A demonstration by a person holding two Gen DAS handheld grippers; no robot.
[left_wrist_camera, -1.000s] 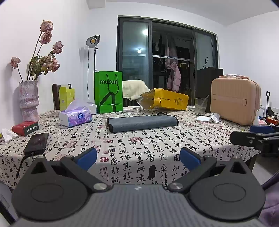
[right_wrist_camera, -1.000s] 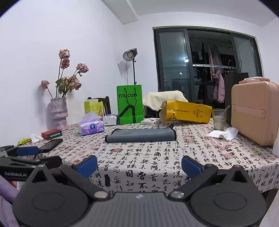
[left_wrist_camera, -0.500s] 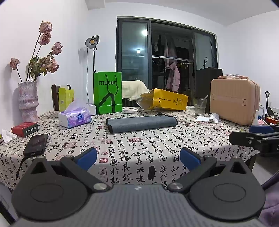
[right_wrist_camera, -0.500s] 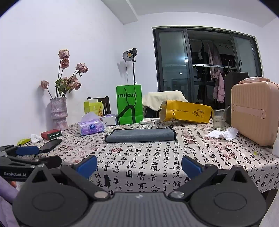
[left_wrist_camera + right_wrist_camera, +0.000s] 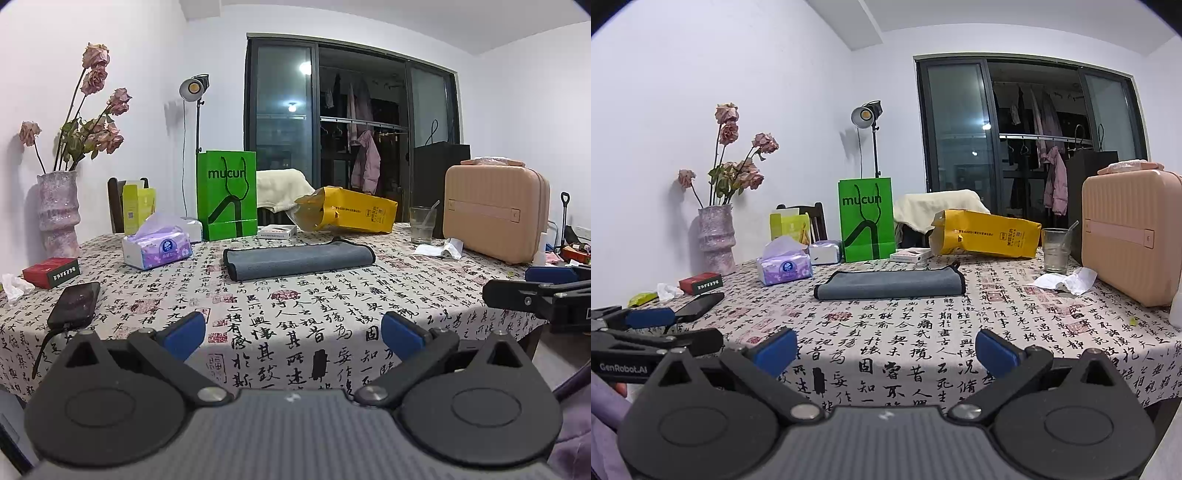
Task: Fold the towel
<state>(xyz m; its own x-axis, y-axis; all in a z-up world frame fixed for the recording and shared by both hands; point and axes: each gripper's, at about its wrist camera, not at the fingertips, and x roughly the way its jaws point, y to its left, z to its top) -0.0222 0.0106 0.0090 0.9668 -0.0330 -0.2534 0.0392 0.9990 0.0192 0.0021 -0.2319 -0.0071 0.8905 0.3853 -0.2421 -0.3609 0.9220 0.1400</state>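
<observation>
A grey towel (image 5: 298, 260) lies folded into a long flat strip in the middle of the table; it also shows in the right wrist view (image 5: 889, 284). My left gripper (image 5: 293, 335) is open and empty, held off the table's near edge, well short of the towel. My right gripper (image 5: 885, 349) is open and empty too, at the near edge beside the left one. The right gripper shows at the right of the left wrist view (image 5: 532, 288), and the left gripper at the left of the right wrist view (image 5: 646, 325).
The table has a calligraphy-print cloth (image 5: 295, 317). On it stand a tissue pack (image 5: 157, 249), a green bag (image 5: 227, 195), a yellow bag (image 5: 347, 216), a glass (image 5: 422, 225), a beige case (image 5: 495, 212), a phone (image 5: 75, 304), a red box (image 5: 51, 272) and a vase (image 5: 59, 214).
Both grippers have stayed open and nearly still. The left wrist view has shifted very slightly. The towel has not moved.
</observation>
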